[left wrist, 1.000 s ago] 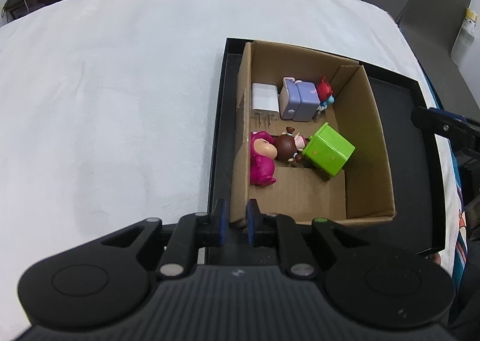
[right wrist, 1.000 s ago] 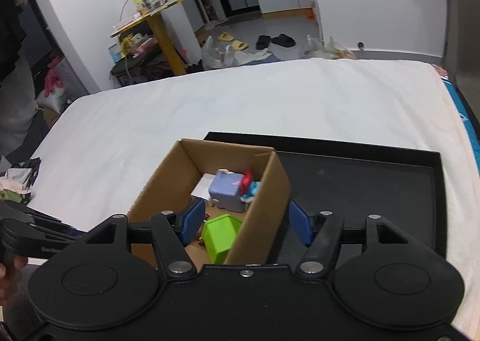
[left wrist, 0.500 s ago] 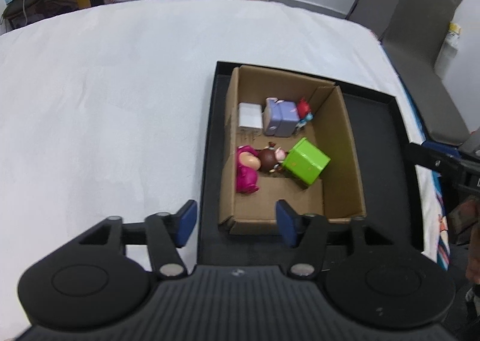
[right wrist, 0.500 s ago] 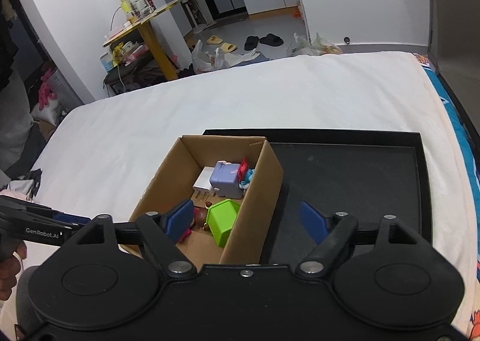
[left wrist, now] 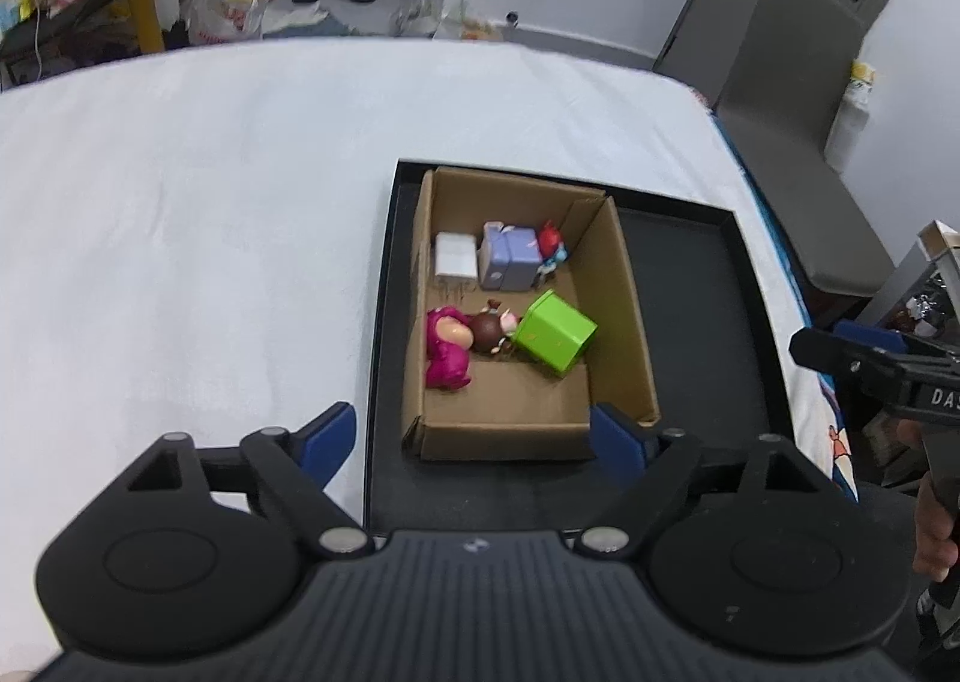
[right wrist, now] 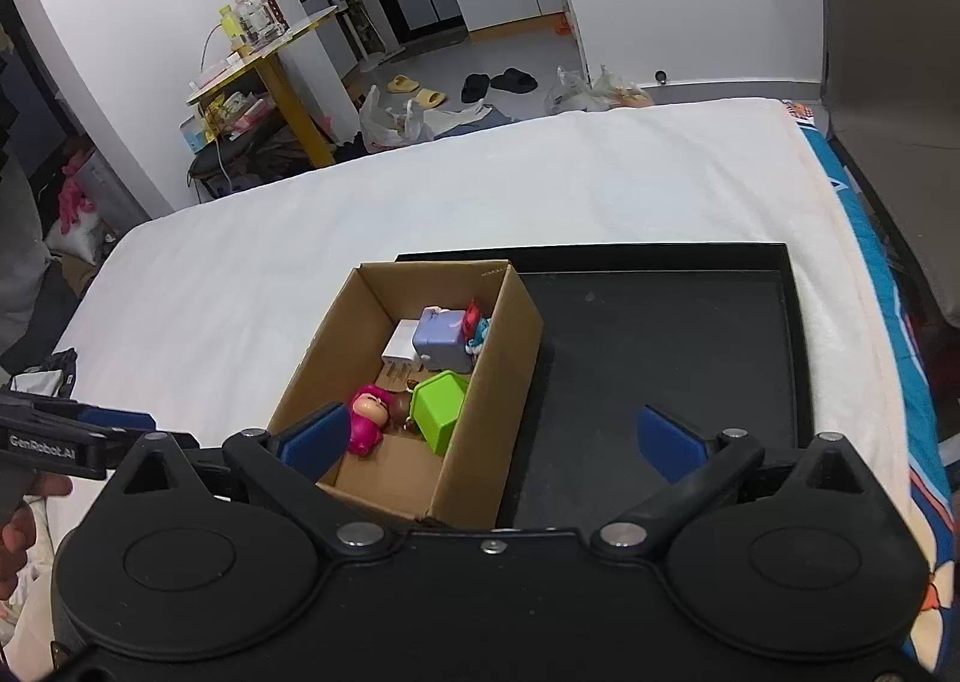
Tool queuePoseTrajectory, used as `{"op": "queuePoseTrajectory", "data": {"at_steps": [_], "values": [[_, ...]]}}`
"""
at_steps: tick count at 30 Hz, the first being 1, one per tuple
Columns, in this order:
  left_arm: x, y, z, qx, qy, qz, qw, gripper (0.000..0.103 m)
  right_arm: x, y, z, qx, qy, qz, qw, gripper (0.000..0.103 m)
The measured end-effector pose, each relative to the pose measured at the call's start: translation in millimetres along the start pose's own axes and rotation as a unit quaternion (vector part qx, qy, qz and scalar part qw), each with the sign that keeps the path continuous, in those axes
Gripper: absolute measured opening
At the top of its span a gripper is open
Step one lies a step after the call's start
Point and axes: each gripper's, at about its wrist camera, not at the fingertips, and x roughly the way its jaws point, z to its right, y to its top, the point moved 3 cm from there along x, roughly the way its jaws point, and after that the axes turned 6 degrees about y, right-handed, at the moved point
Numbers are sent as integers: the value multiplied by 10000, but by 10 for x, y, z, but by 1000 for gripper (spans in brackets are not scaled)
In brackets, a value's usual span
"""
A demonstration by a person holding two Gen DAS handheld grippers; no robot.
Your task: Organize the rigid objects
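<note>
- Toys sat inside the box [left wrist: 606,286], which stood on the left part of the black tray [left wrist: 708,322] on my white sheet [left wrist: 210,214].
- Along the box's far end I saw 3 things in a row: a white charger [left wrist: 455,256], a lilac block [left wrist: 510,259] just beside it, and a red-and-blue figure [left wrist: 551,247] squeezed between the block and the right wall.
- Nearer to me lay a pink figure [left wrist: 445,346], a brown-headed figure [left wrist: 489,329] touching it, and a green cube [left wrist: 555,333], tilted on an edge, against the brown one.
- The near strip of the box floor was bare cardboard.
- My left gripper [left wrist: 474,436] hung above the box's near end; its jaws had just been opening and stood wide apart, with nothing clamped, the near wall showing between the blue pads [left wrist: 327,436].
- My right gripper [right wrist: 492,439] looked down at the box's near right corner; its jaws had just been opening too, now spread wide, gripping nothing. In that view the left pad overlapped the box's near left side and the right pad sat over bare tray.
- Each tool showed at the edge of the other's view, with a hand [right wrist: 15,526] on the grip.
- The tray's right part held nothing that I could make out.
</note>
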Motion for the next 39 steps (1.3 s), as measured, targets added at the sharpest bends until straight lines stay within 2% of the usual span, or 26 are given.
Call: {"op": "queuePoseTrajectory", "data": {"at_steps": [9, 18, 21, 30, 39], "values": [[-358, -55, 86, 126, -179, 341, 9992, 88, -320, -62, -76, 128, -167, 90, 9997, 103], [-623, -148, 125, 241, -89, 660, 9975, 88, -534, -179, -72, 375, -248, 190, 9988, 103], [-684, -217, 185, 407, 75, 691, 9968, 88, -614, -215, -68, 424, -298, 261, 9983, 103], [-824, -414, 309, 446, 10, 797, 9958, 91, -783, -340, -119, 439, -343, 396, 9977, 103], [-914, -578, 280, 261, -122, 955, 9950, 93, -819, -434, -148, 570, -327, 410, 9970, 103]]}}
